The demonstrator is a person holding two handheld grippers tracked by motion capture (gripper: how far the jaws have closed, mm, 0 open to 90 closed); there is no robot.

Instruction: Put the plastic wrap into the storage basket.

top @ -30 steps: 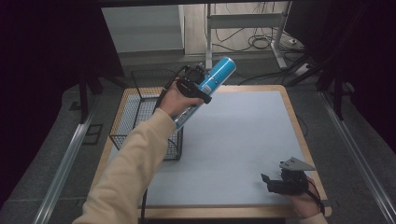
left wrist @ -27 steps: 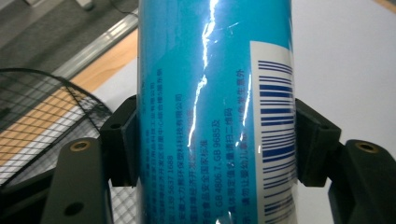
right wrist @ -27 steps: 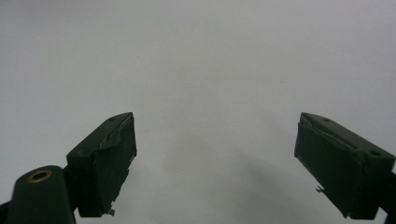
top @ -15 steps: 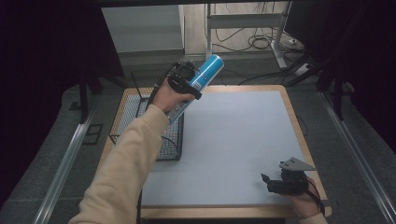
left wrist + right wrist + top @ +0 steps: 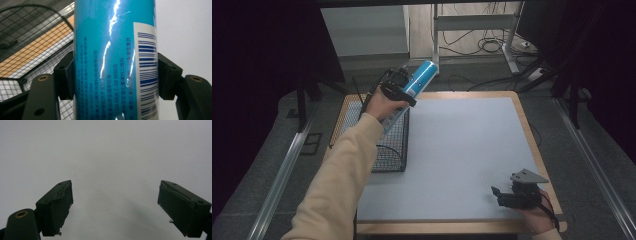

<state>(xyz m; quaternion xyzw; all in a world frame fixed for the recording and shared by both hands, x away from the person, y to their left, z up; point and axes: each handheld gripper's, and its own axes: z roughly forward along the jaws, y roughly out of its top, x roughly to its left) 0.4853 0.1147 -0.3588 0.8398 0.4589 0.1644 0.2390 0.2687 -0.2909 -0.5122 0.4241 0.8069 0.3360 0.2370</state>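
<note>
Left gripper (image 5: 398, 86), high view: held above the far left part of the table (image 5: 472, 150), over the wire basket (image 5: 387, 145). Its jaws are clamped on a blue can (image 5: 419, 79), which tilts up and away toward the table's far edge, its upper end past the gripper. The person's left sleeve (image 5: 342, 180) runs in from the bottom edge to this gripper.

Left gripper view: the can (image 5: 112, 60) stands between the two black jaws, and both pads press on its sides. The can's label carries a barcode and small printed text, too fine to read. Behind it on one side lies the basket (image 5: 27, 50), with the wooden table edge seen through the mesh; on the other side lies the pale table top.

Right gripper (image 5: 517, 192), high view: near the table's near right corner, well apart from the can and basket, low over the table top, with a grey three-cornered plate on top.

Right gripper view: the right gripper (image 5: 115, 202) has its jaws spread wide with nothing between them; bare pale table top (image 5: 112, 152) lies ahead.
</note>
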